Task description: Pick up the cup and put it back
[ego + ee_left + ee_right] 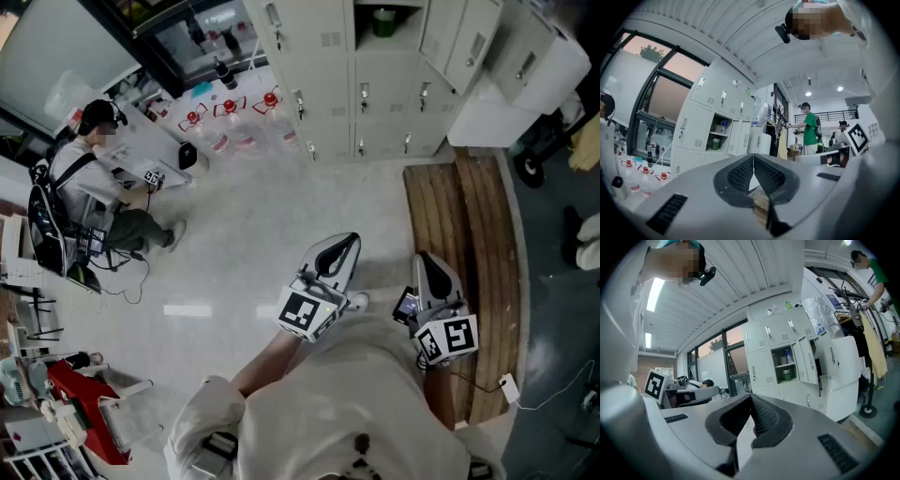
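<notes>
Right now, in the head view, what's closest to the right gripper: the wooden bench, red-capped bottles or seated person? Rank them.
1. Wooden bench, just beside the right gripper.
2. Red-capped bottles, upper left on the floor.
3. Seated person, far left.

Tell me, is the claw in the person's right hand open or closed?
Shut. The right gripper has its two dark jaws meeting at their tips, with nothing between them.

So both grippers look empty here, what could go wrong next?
1. Left gripper and right gripper are both shut and empty; reaching like that would knock a cup, not grasp it.
2. The only cup-like thing, a green container, sits in an open locker compartment beside its swung-out door, which a gripper could clip.
3. Bottles on the floor before the lockers could trip the person.
</notes>
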`<state>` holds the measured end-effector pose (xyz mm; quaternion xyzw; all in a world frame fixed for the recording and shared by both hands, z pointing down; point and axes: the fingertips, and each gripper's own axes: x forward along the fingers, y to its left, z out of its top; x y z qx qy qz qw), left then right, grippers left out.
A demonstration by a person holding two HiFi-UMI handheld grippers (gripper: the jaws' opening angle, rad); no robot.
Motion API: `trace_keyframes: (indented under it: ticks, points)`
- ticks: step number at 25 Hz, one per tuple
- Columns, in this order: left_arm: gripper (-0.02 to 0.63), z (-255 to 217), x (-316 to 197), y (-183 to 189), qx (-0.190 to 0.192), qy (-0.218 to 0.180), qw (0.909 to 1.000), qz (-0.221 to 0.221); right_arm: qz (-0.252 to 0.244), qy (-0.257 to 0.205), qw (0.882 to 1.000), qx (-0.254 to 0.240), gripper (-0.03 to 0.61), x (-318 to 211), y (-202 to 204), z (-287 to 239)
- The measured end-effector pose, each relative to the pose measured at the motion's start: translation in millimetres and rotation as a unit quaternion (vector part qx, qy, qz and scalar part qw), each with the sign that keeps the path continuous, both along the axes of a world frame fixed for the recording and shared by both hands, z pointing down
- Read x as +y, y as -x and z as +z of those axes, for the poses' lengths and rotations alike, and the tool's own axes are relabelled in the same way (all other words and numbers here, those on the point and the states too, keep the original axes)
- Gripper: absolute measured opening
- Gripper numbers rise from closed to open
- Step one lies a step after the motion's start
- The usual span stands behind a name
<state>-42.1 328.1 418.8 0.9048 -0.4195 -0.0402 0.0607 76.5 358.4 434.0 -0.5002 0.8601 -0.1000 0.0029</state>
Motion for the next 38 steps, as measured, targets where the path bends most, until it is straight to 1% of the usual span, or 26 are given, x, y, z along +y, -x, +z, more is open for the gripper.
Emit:
trace_keyframes:
  ticks: [7, 13, 22, 27, 30, 34, 38]
  points:
    - [0.009, 1, 14, 12, -0.002, 0.001, 1.0, -0.006, -0.003, 0.001, 1.0, -0.001, 0.025, 14, 8, 0]
    - [0.009, 2, 18, 9, -0.004, 0.004, 1.0, 0.0, 0.008, 0.003, 1.0, -0.002, 0.025, 21, 5, 0]
    - [0.009, 2, -5, -7, -0.008, 0.001, 0.9998, 0.018, 0.032, 0.008, 0.999, -0.003, 0.025, 6, -14, 2]
    - [0.009, 5, -28, -6, -0.004, 0.011, 0.9998, 0.014, 0.042, 0.022, 0.999, -0.023, 0.025, -20, -18, 7]
    - [0.009, 7, -48, 1, -0.009, 0.007, 0.9999, 0.009, 0.033, 0.021, 0.999, -0.02, 0.025, -40, -12, 6]
    - [0.009, 4, -86, 11, -0.003, 0.011, 0.9999, 0.0, 0.026, 0.023, 0.999, -0.02, 0.026, -79, -2, 2]
    - [0.009, -1, -132, 22, 0.0, 0.004, 1.0, 0.001, 0.022, 0.02, 0.999, -0.015, 0.026, -126, 12, -6]
